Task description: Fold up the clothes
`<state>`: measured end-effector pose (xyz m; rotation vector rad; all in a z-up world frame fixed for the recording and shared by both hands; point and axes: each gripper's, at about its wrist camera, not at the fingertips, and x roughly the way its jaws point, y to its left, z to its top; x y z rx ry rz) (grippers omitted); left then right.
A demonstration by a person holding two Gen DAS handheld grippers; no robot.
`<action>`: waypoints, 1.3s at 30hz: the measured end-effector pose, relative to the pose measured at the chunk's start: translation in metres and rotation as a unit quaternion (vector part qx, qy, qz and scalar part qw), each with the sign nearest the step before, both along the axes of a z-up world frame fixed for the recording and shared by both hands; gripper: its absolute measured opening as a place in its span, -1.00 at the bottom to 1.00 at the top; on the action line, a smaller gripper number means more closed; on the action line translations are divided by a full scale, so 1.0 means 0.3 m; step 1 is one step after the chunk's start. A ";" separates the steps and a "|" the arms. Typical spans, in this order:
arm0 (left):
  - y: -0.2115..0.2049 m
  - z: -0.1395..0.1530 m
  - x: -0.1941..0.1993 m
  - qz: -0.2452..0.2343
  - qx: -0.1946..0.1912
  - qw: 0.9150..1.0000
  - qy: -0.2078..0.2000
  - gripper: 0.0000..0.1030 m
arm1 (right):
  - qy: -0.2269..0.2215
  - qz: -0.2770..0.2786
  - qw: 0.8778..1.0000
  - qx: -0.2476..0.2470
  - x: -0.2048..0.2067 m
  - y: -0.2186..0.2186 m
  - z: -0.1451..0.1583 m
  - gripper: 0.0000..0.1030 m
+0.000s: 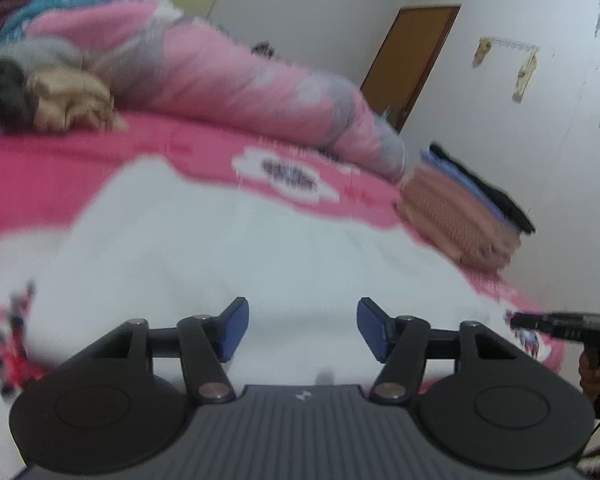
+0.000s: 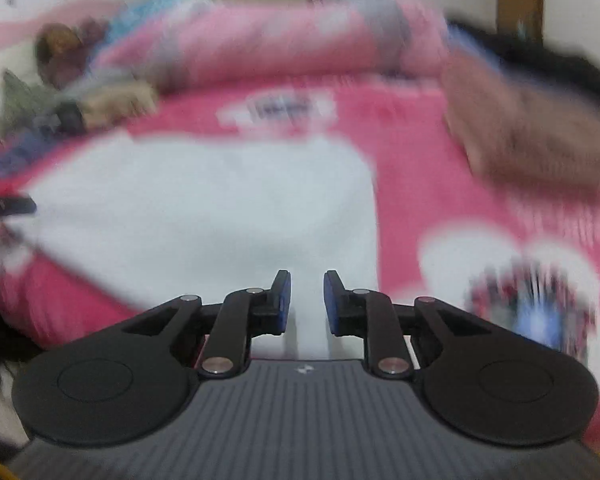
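Note:
A white garment (image 1: 228,256) lies spread flat on the pink bed sheet (image 1: 60,176). My left gripper (image 1: 303,326) hovers low over the garment's near part, open wide, with nothing between its blue pads (image 1: 232,328). At the far right of this view my right gripper (image 1: 520,320) shows side-on over the garment's right edge, held by a hand (image 1: 594,372). In the blurred right wrist view the white garment (image 2: 204,208) fills the middle, and my right gripper (image 2: 307,304) sits over its near right edge, jaws narrowly apart, white cloth showing in the gap.
A stack of folded clothes (image 1: 460,216), brown under blue and black, stands at the bed's right side (image 2: 532,128). A rolled pink quilt (image 1: 236,80) runs along the back. Unfolded clothes (image 1: 68,100) are heaped at the back left. A wall and door (image 1: 412,60) are beyond.

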<state>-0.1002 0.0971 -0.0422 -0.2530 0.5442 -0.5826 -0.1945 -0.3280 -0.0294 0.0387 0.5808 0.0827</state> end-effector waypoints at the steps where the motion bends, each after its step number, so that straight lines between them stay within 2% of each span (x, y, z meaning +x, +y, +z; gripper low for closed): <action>1: -0.006 0.010 0.018 0.004 0.005 1.000 -0.006 0.22 | -0.018 0.007 1.000 0.008 0.026 0.023 0.025 -0.66; 4: -0.030 0.001 0.076 0.037 0.029 0.999 -0.004 0.22 | -0.044 0.020 0.998 0.039 0.138 0.102 0.038 -0.66; 6: -0.013 -0.042 0.113 0.069 0.030 0.997 0.030 0.21 | -0.028 0.031 0.998 0.038 0.216 0.133 -0.016 -0.67; 8: 0.025 -0.084 0.126 0.083 0.019 0.995 0.057 0.13 | 0.019 0.012 1.000 -0.001 0.280 0.125 -0.110 -0.68; 9: 0.041 -0.087 0.116 0.078 0.015 0.995 0.053 0.13 | 0.038 -0.007 0.999 0.003 0.305 0.099 -0.141 -0.72; 11: 0.055 -0.076 0.093 0.069 0.023 0.997 0.041 0.17 | 0.053 -0.053 0.996 0.051 0.325 0.047 -0.118 -0.73; 12: 0.062 -0.073 0.082 0.069 0.030 0.997 0.034 0.20 | 0.042 -0.051 0.997 0.044 0.335 0.056 -0.082 -0.65; 15: 0.089 -0.074 0.062 0.080 0.042 0.996 0.021 0.22 | 0.010 -0.013 0.999 0.040 0.389 0.101 0.005 -0.65; 16: 0.105 -0.075 0.059 0.083 0.036 0.996 0.020 0.22 | 0.016 -0.003 0.999 0.051 0.431 0.110 0.003 -0.66; 19: 0.139 -0.085 0.058 0.085 0.021 0.996 0.021 0.21 | 0.060 0.003 0.996 0.062 0.565 0.120 -0.053 -0.68; 20: 0.145 -0.088 0.056 0.080 0.019 0.996 0.020 0.21 | 0.087 -0.016 0.995 0.052 0.633 0.105 -0.097 -0.72; 22: 0.152 -0.091 0.044 0.066 0.028 0.997 0.012 0.21 | 0.110 -0.060 0.992 0.029 0.719 0.059 -0.138 -0.80; 23: 0.153 -0.090 0.037 0.060 0.035 0.998 0.008 0.21 | 0.100 -0.071 0.992 0.013 0.724 0.065 -0.117 -0.84; 25: 0.156 -0.088 0.028 0.050 0.044 0.998 0.002 0.22 | 0.079 -0.091 0.993 -0.019 0.731 0.078 -0.071 -0.73; 27: 0.164 -0.089 0.026 0.044 0.045 0.998 -0.001 0.22 | 0.050 -0.046 0.998 0.003 0.707 0.132 -0.017 -0.73; 30: 0.180 -0.095 0.025 0.042 0.038 0.998 0.000 0.22 | 0.077 0.026 0.995 0.053 0.746 0.205 -0.041 -0.75; 31: 0.185 -0.097 0.024 0.042 0.036 0.999 0.000 0.22 | 0.102 0.034 0.993 0.056 0.789 0.223 -0.074 -0.75; 34: 0.188 -0.098 0.016 0.033 0.044 0.998 -0.004 0.22 | 0.137 -0.010 0.990 0.027 0.926 0.224 -0.154 -0.81; 37: 0.192 -0.098 0.003 0.024 0.053 0.998 -0.014 0.23 | 0.113 -0.105 0.988 -0.030 0.979 0.251 -0.087 -0.70; 39: 0.195 -0.099 -0.005 0.019 0.056 0.998 -0.020 0.23 | 0.081 -0.063 0.995 -0.012 0.943 0.312 -0.006 -0.71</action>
